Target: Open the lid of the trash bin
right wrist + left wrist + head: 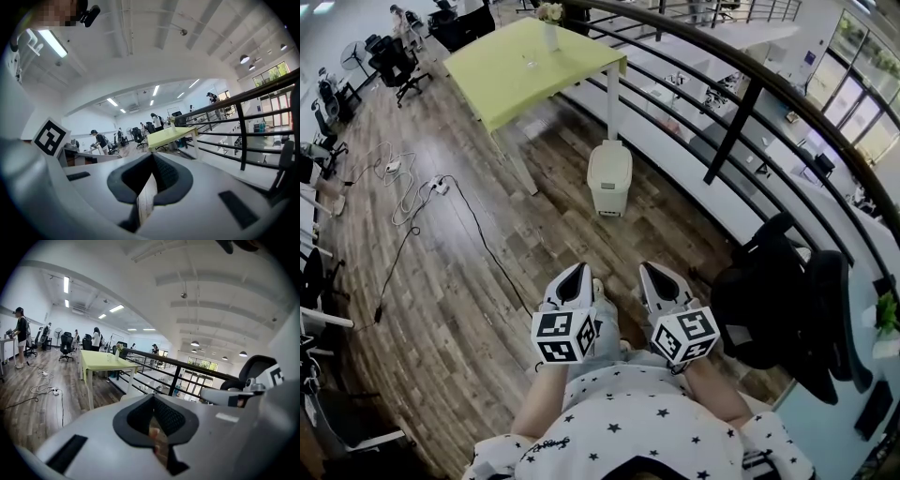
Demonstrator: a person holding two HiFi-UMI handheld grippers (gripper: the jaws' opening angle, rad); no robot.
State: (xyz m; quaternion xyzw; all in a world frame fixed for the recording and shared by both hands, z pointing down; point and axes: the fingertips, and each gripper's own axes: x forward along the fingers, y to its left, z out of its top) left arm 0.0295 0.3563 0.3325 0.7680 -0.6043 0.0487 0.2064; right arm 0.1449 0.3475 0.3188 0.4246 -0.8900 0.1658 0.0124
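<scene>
A white trash bin (609, 176) with its lid down stands on the wooden floor beside a white leg of the yellow-green table (534, 61). My left gripper (575, 276) and right gripper (660, 274) are held side by side close to my body, well short of the bin and pointing towards it. Both are shut with nothing between their jaws. In the left gripper view the left gripper (152, 402) fills the lower frame, and only a sliver of the bin (127, 396) shows above it. The right gripper (152, 161) hides the bin in its own view.
A black railing (750, 103) curves along the right of the floor, just behind the bin. A black office chair (787, 291) stands close at my right. Cables and a power strip (422, 192) lie on the floor at left, with more chairs (394, 61) beyond.
</scene>
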